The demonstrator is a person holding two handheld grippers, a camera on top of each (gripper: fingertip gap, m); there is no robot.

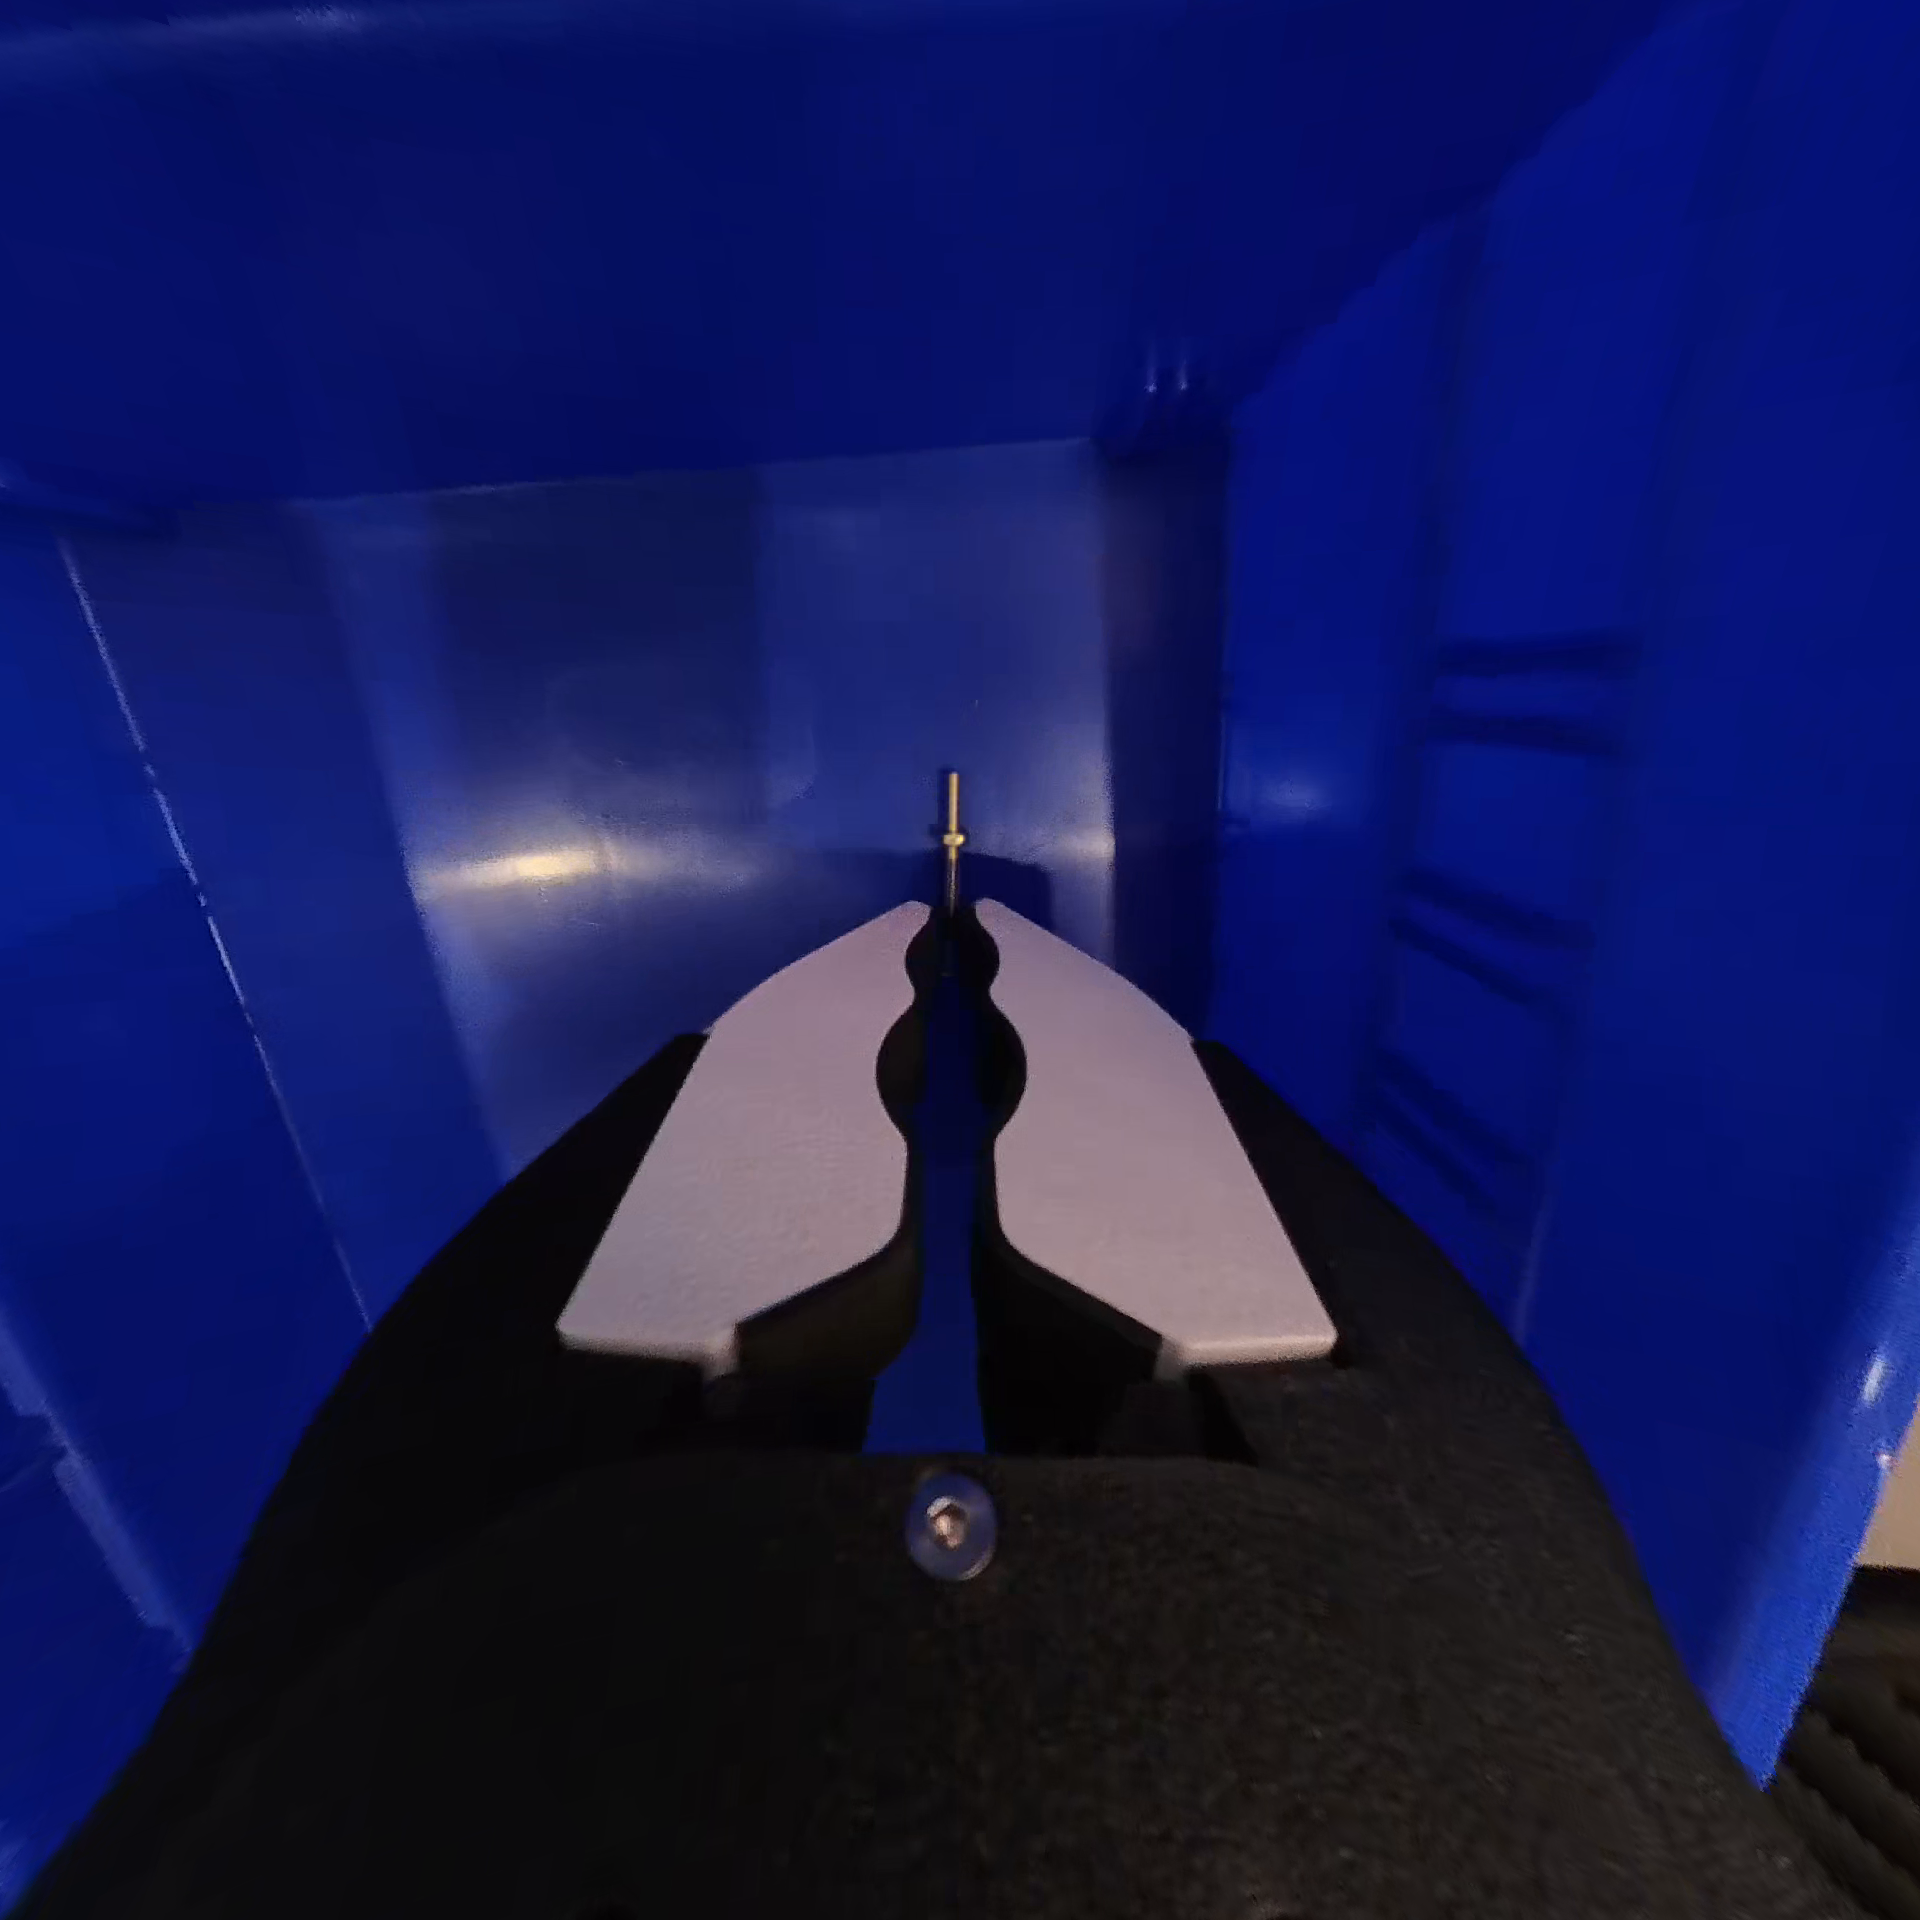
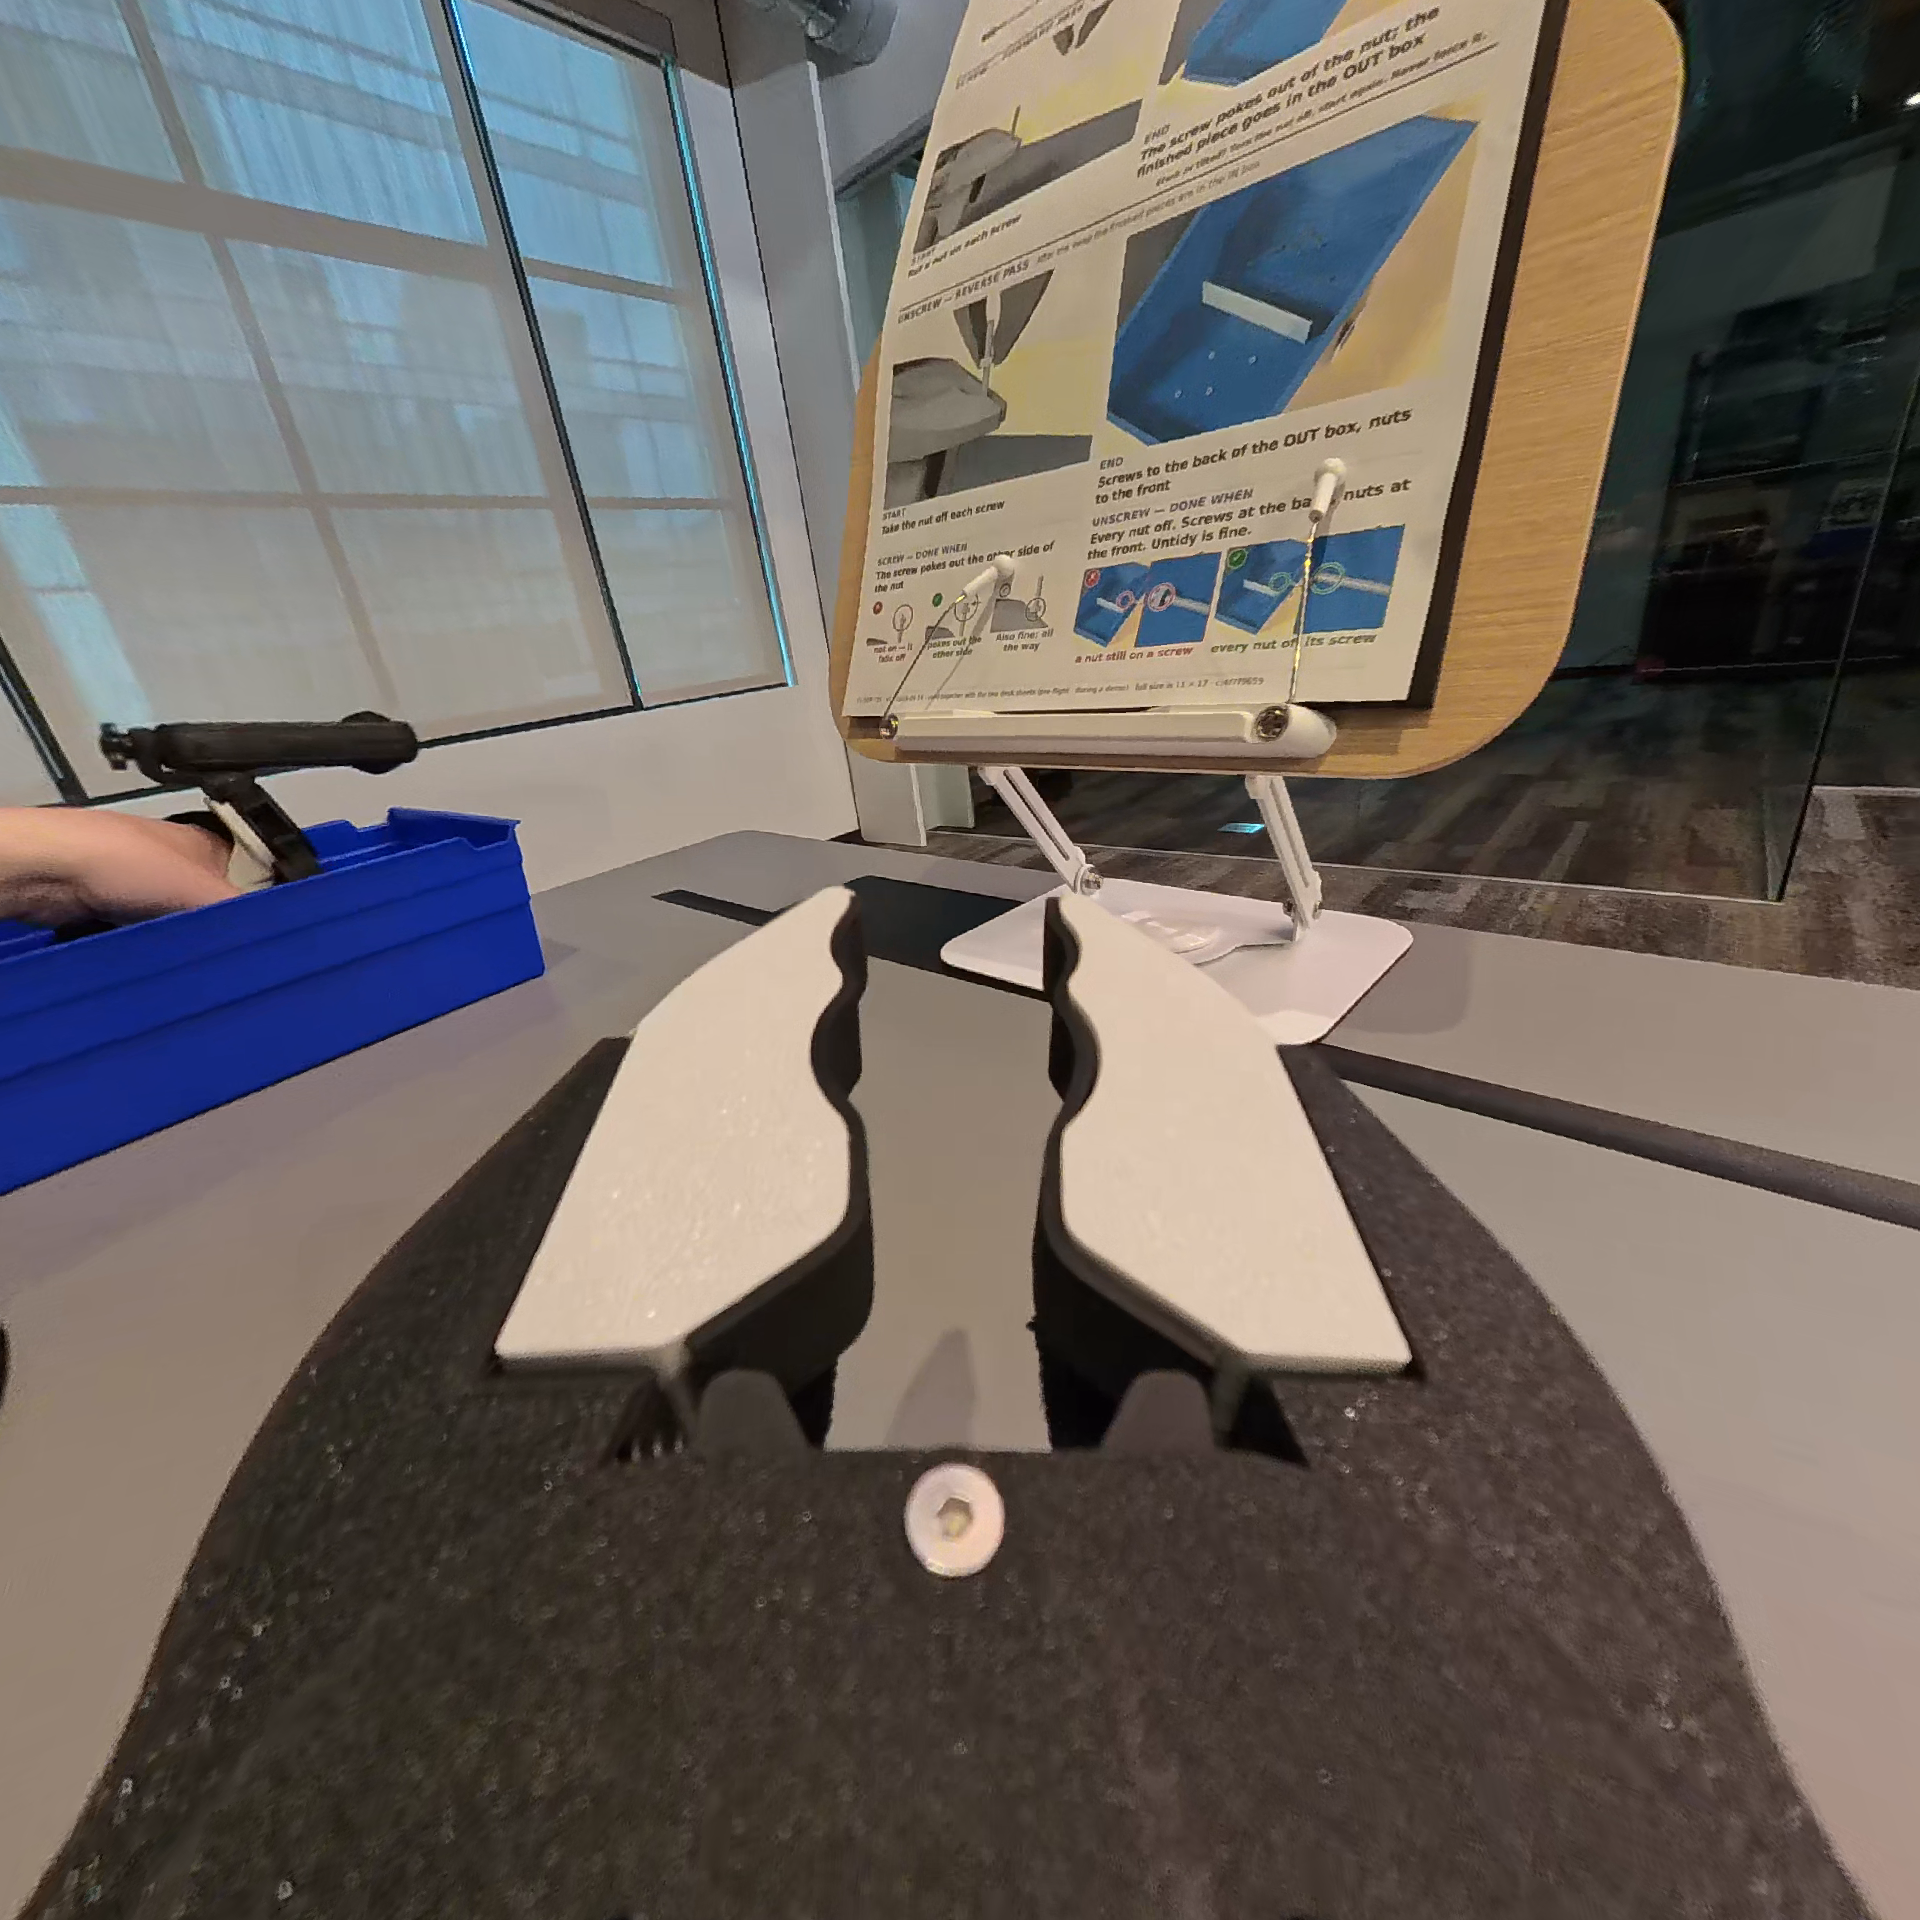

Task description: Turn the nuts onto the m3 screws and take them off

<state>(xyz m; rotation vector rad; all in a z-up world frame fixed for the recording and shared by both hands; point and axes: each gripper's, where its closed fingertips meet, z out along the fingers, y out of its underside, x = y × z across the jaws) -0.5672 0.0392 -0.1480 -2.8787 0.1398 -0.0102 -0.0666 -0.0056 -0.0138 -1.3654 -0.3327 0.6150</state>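
In the left wrist view my left gripper [image 1: 951,906] is shut on a thin brass screw [image 1: 951,805] that sticks out past the fingertips. A small nut [image 1: 951,834] sits partway along its shaft. The gripper is inside a blue bin [image 1: 623,675], close to its bottom and walls. In the right wrist view my right gripper [image 2: 951,904] is open and empty, above the grey table [image 2: 1558,1195]. The same blue bin [image 2: 260,966] shows at the left there, with the other gripper [image 2: 260,769] and a hand [image 2: 94,862] reaching into it.
An instruction sheet [image 2: 1195,364] stands on a wooden board [image 2: 1600,416] with a white stand [image 2: 1195,956], straight ahead of my right gripper. A dark strip [image 2: 1610,1143] runs across the table. Windows [image 2: 312,364] are at the left. The tips of one gripper are about 50 cm away from the tips of the other.
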